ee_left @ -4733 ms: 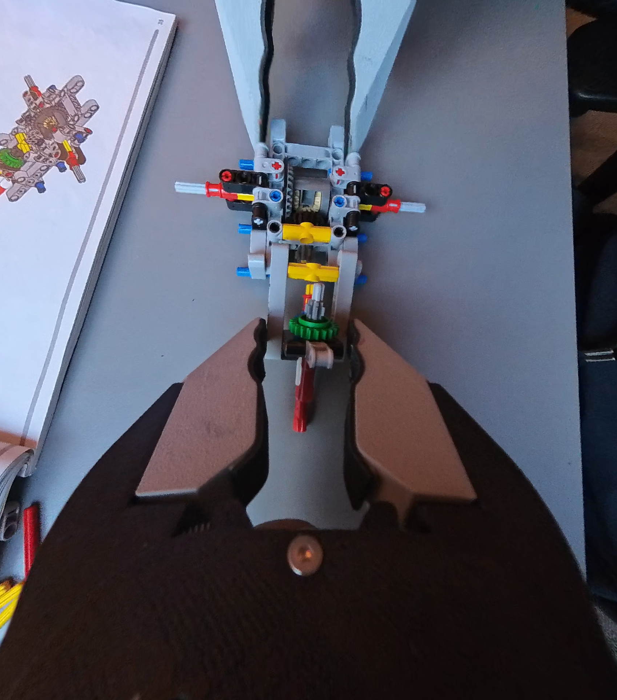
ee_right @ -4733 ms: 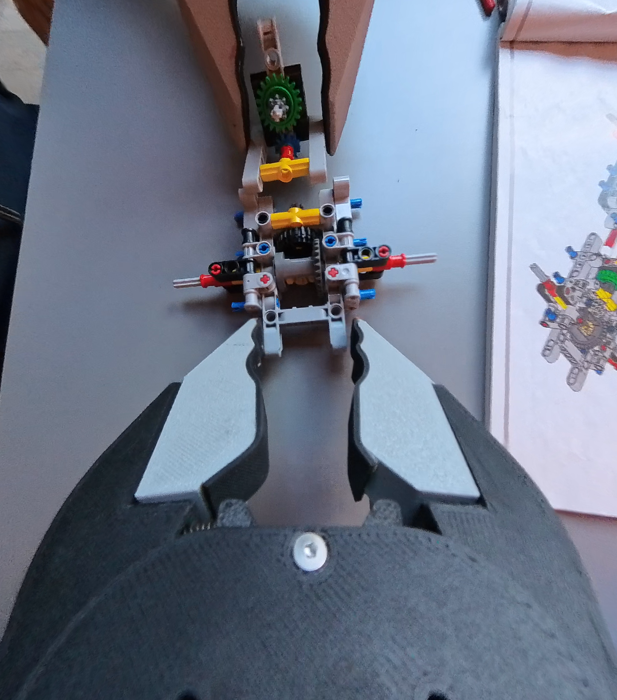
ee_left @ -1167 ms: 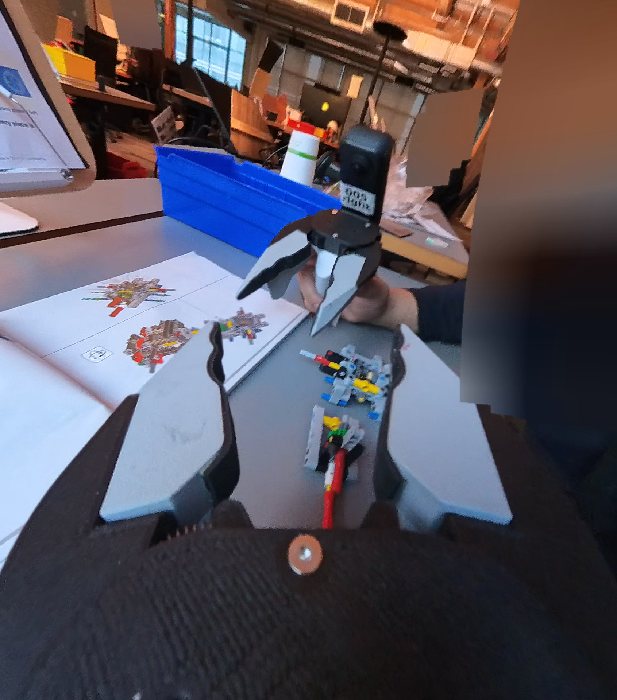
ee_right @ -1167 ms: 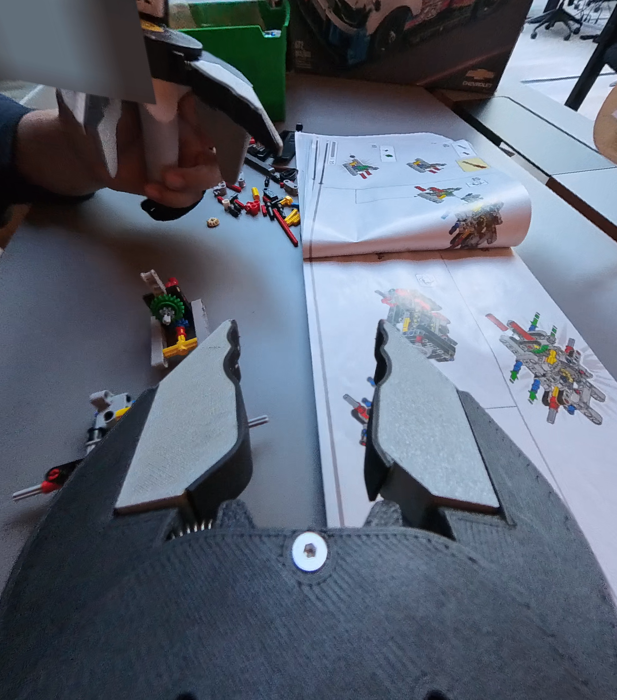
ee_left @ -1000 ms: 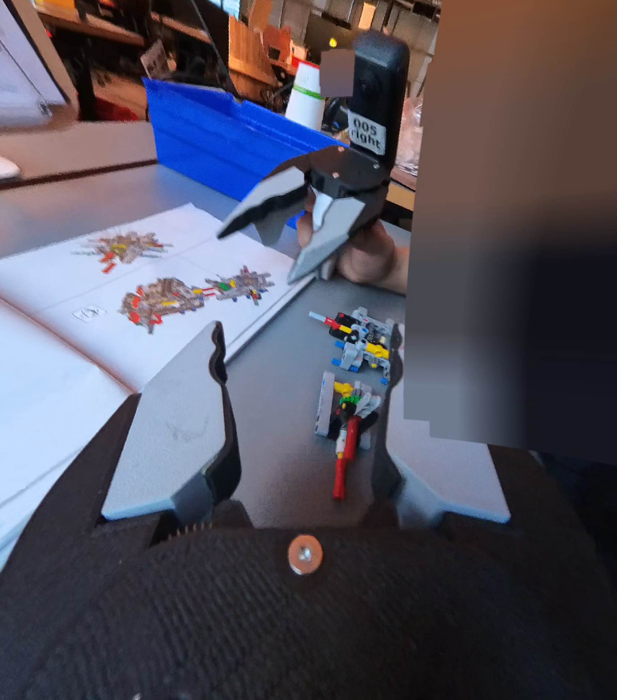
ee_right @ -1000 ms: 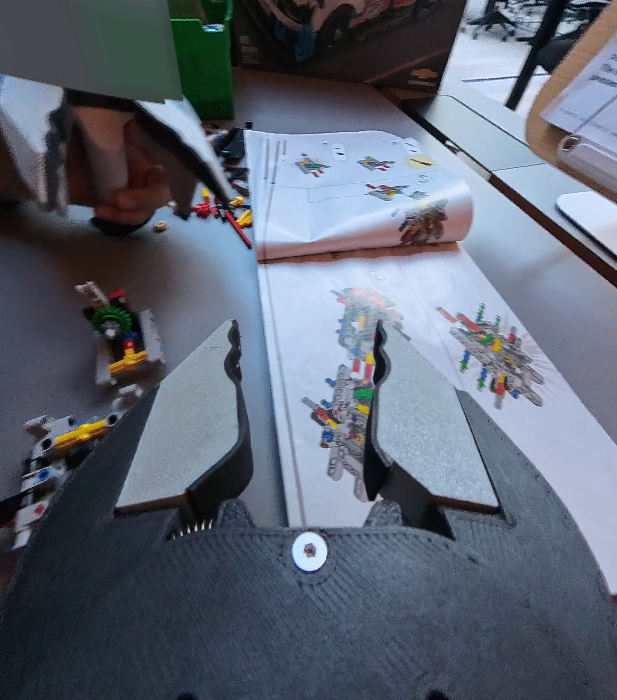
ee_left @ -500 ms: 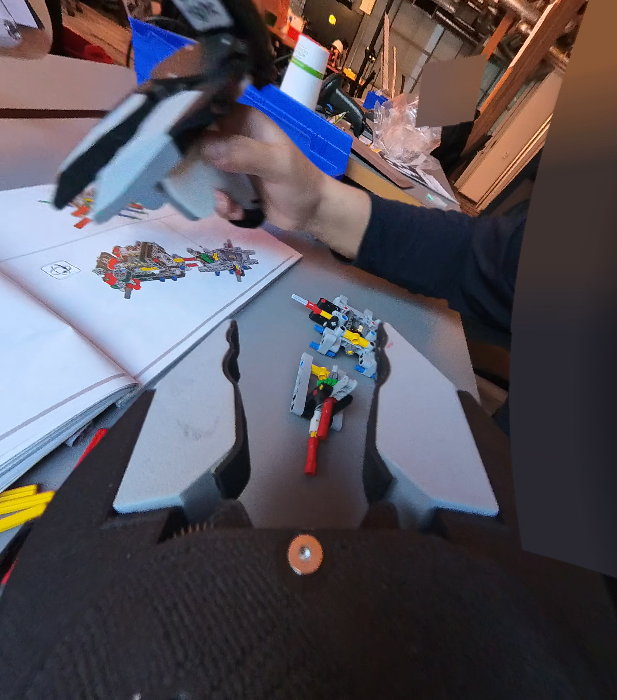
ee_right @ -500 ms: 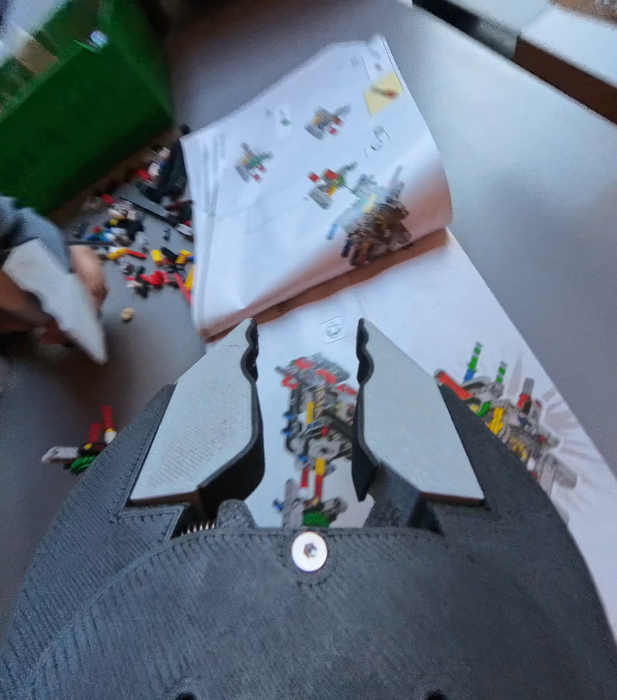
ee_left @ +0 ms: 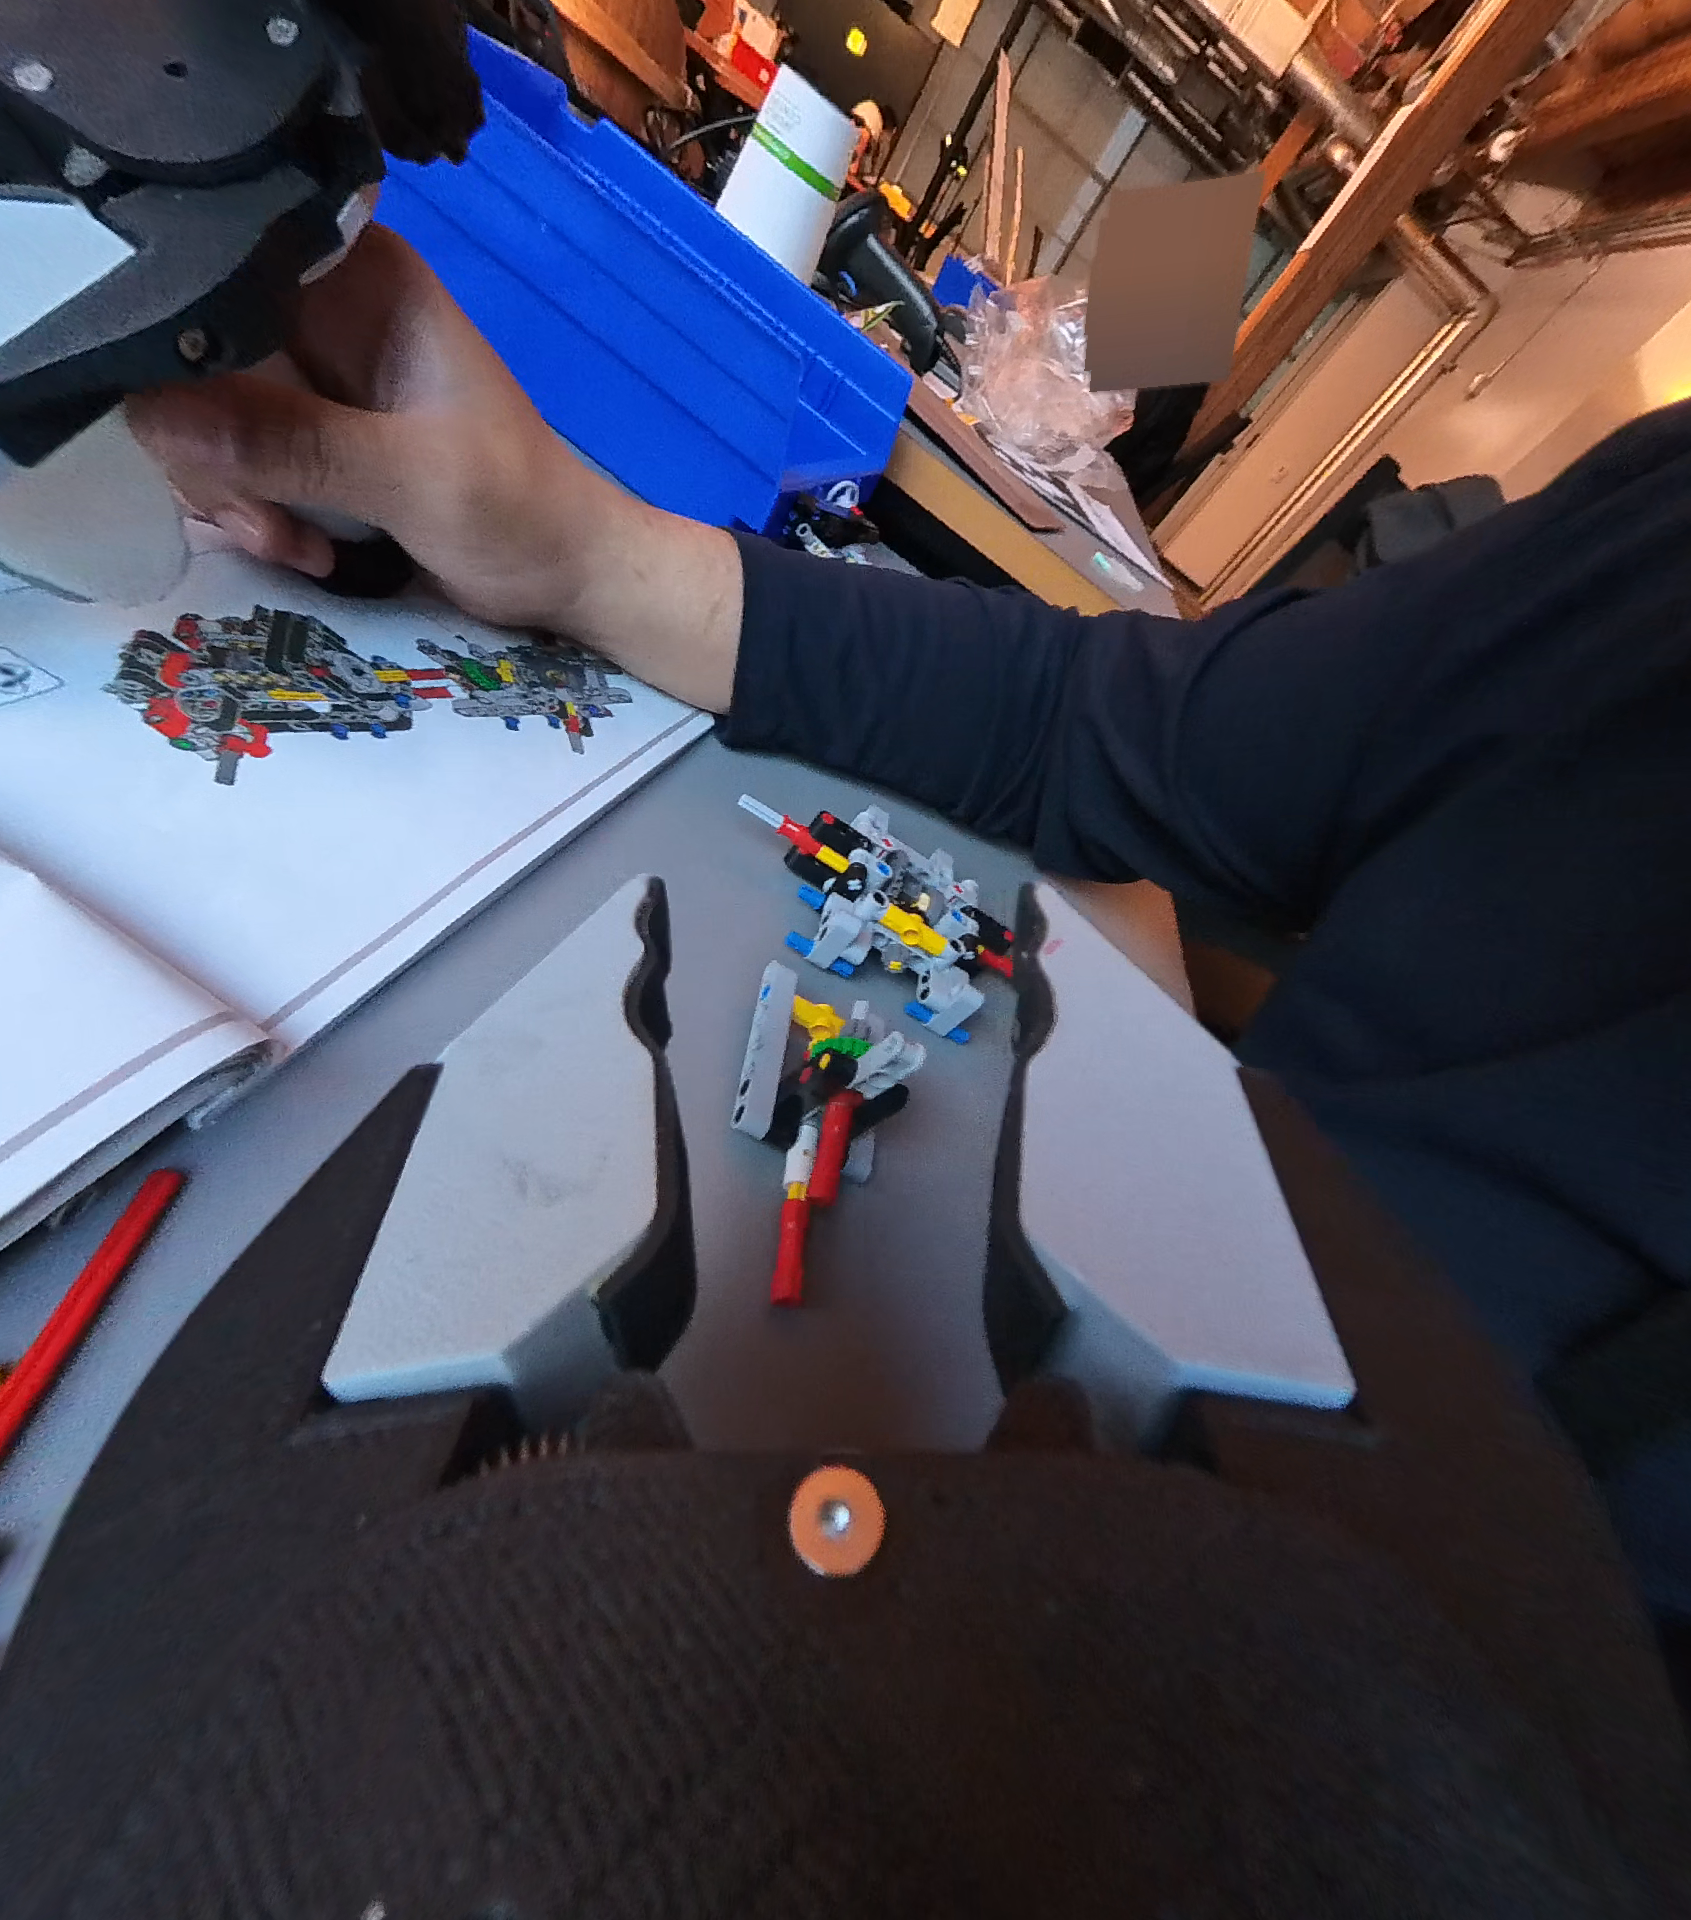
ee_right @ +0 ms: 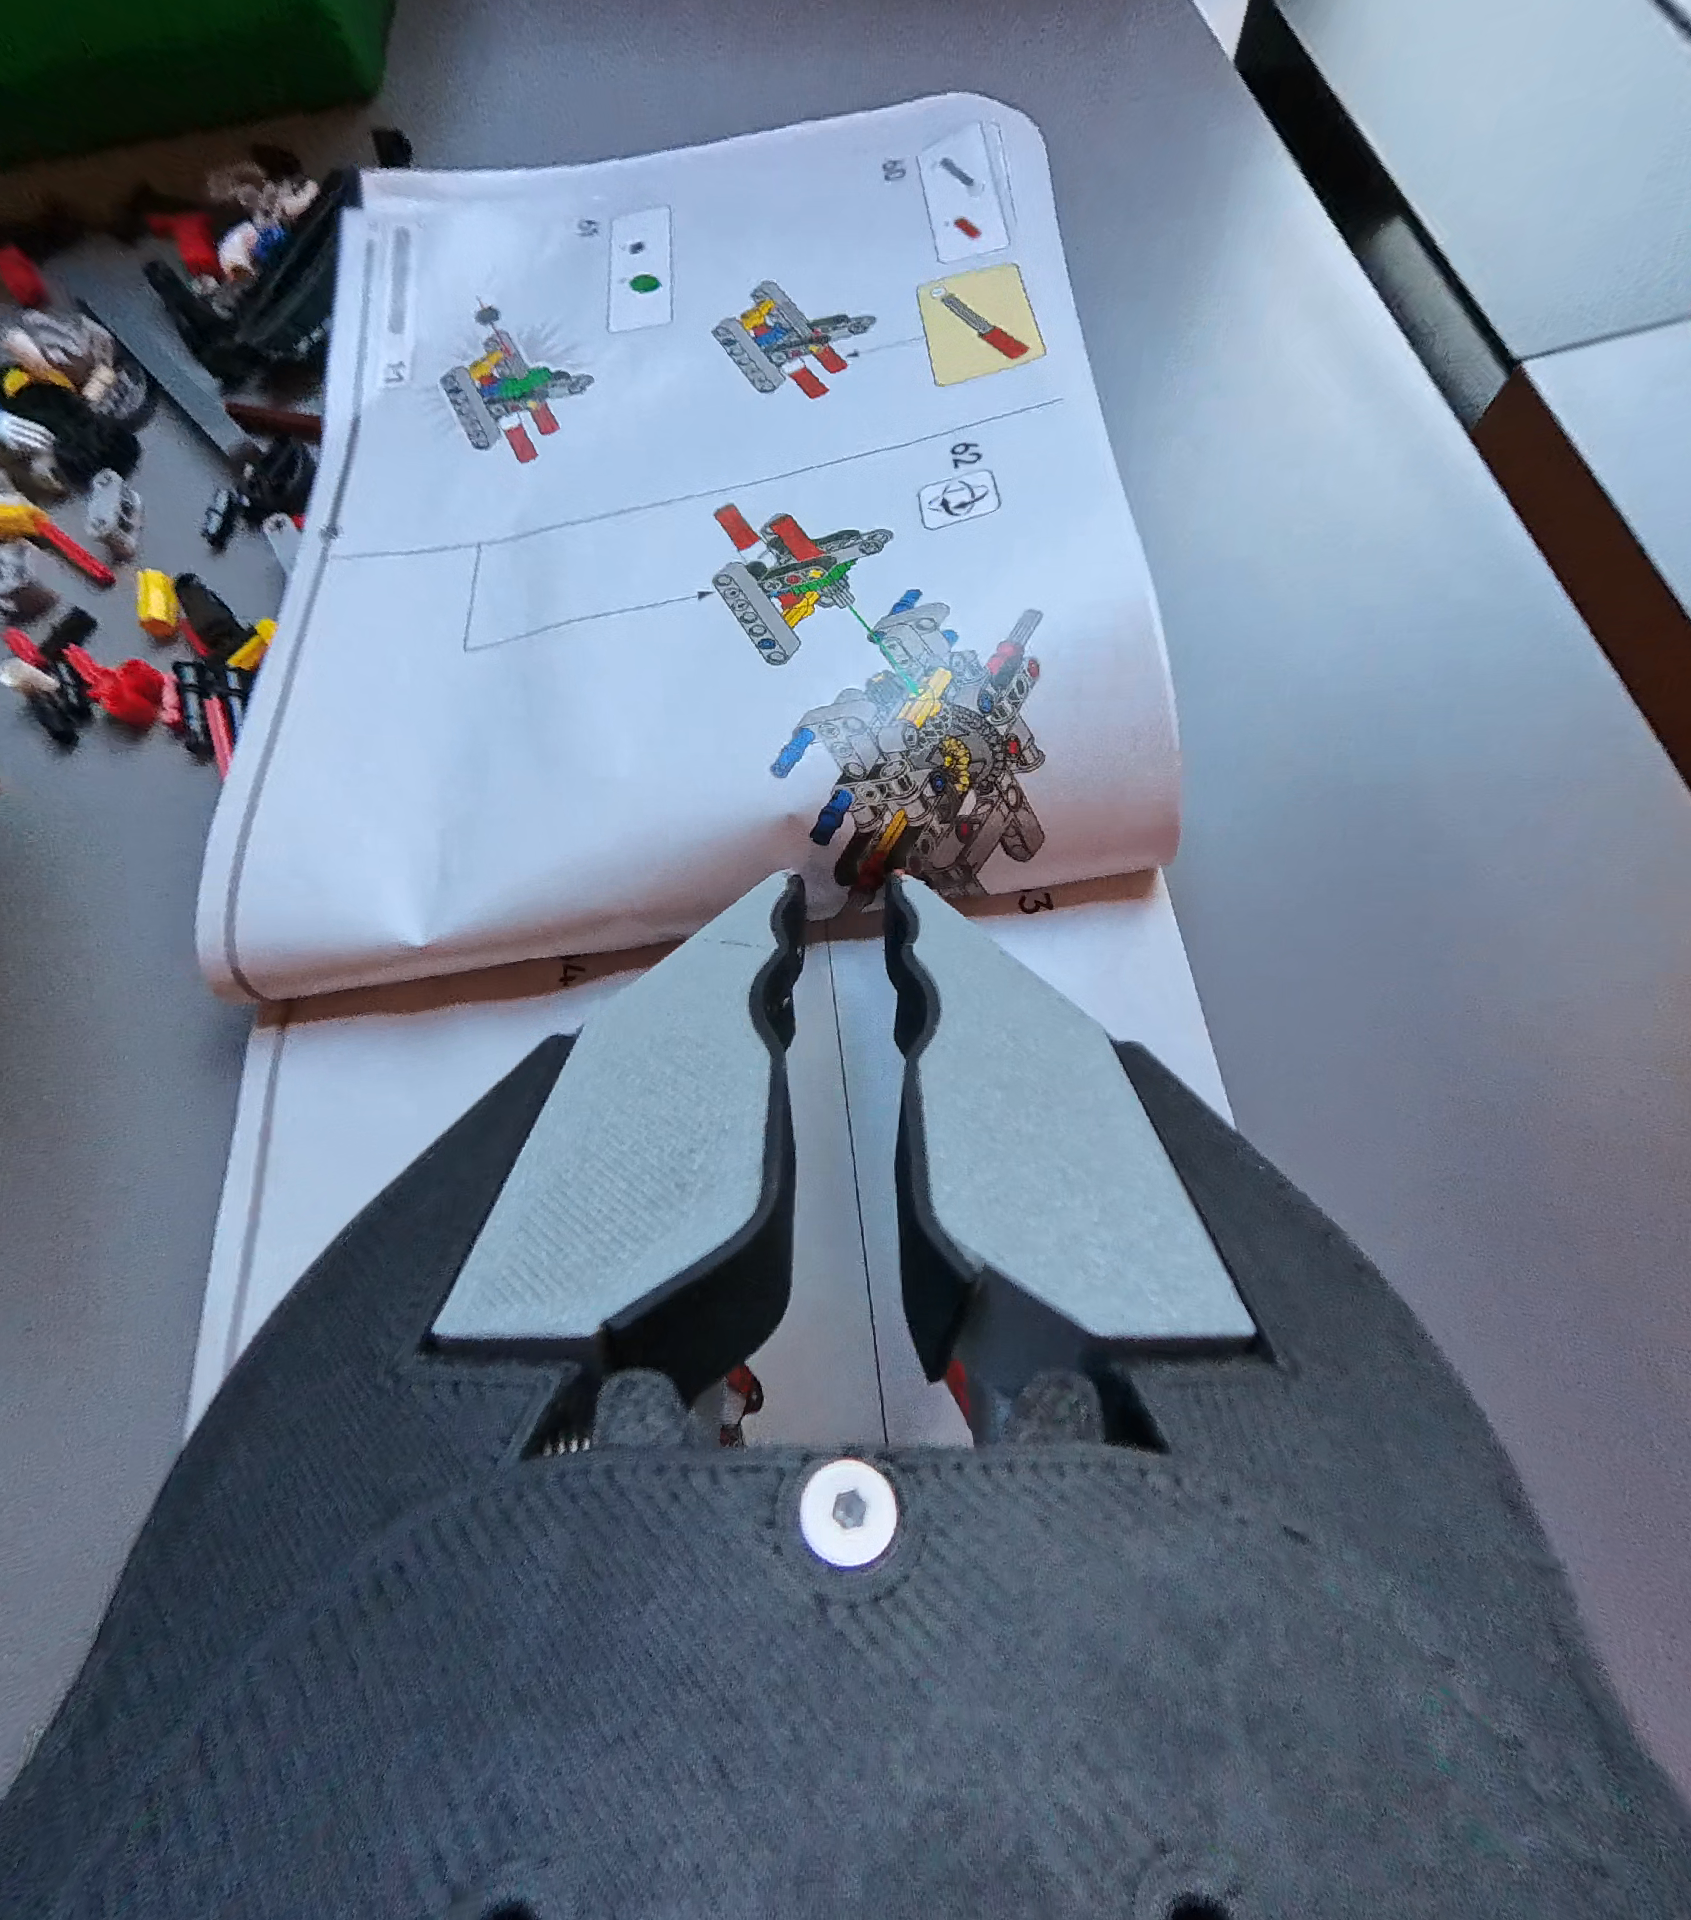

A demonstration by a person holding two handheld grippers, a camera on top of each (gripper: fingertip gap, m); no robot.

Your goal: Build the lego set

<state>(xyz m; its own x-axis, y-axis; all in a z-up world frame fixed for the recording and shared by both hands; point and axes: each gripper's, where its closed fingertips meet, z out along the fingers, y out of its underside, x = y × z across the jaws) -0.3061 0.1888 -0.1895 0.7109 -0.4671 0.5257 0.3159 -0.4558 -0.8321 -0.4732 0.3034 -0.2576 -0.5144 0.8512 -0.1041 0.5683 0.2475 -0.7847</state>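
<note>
The right gripper (ee_right: 841,894) has narrowed to a slim gap at the white paper booklet's curled page (ee_right: 560,727) (pads apart), while the left gripper (ee_left: 836,935) hangs wide open over the small grey green-geared brick assembly (ee_left: 825,1070) on the grey table (ee_left: 695,831).

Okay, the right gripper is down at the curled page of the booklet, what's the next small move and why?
Probably close the right gripper the rest of the way on the curled page. Its fingertips sit at the page's lower edge with a narrow gap between them, and whether paper already lies between them is hard to tell.
</note>
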